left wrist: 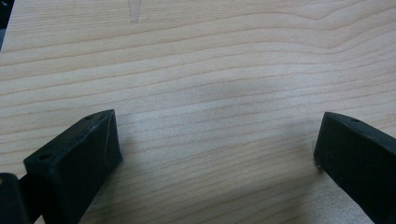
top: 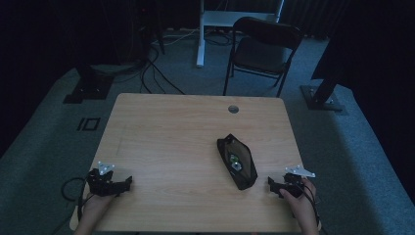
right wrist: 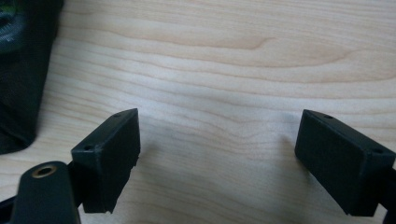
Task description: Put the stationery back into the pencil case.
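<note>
Nearest to me, my left gripper [top: 110, 182] rests at the near left corner of the counter [top: 171, 127], its jaws spread wide over bare wood with nothing between them. My right gripper [top: 285, 185] sits at the near right edge, jaws likewise spread and empty; in the right gripper view the dark end of the pouch [right wrist: 21, 79] lies just off to the left, apart from them.

The pouch [top: 237, 161] lies right of centre, a little farther in than my right gripper, set slantwise with one end toward me and the other toward the far left. It is black and looks like soft fabric, so I judge it light and limp: it should sag and fold if I lift it by one end, and it is hardly fragile. A pinch on the edge or a corner of the cloth seems the best hold, with the other jaws steadying the opposite end.

Its top seems open along its length. Something small, green and pale, shows inside; I cannot tell what it is.

Farther off, a round hole [top: 233, 108] sits near the far edge.
</note>
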Demonstrator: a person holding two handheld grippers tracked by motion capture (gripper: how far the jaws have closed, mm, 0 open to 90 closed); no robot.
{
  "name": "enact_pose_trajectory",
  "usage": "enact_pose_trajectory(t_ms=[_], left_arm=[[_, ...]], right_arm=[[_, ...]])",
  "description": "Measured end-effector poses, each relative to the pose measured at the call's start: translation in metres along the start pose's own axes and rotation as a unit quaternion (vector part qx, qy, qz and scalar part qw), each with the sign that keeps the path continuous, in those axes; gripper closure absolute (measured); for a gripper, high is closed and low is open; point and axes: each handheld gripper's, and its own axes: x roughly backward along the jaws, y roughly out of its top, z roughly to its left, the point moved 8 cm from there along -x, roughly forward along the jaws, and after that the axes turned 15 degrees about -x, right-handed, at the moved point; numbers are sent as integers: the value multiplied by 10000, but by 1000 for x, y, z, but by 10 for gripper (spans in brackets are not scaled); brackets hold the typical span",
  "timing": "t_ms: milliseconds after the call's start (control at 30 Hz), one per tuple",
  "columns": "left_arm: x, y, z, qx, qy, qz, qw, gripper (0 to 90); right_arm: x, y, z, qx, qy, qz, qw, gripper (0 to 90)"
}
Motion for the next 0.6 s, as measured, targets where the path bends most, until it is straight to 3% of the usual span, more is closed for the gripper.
enact_pose_trajectory(t_ms=[100, 600], left_arm=[[0, 0, 0, -1, 0, 0, 10000, 6], [0, 0, 0, -1, 0, 0, 10000, 6]], right_arm=[[0, -1, -1, 105, -56, -21, 9999, 136], [-1, -1, -1, 102, -48, -81, 9999, 133]])
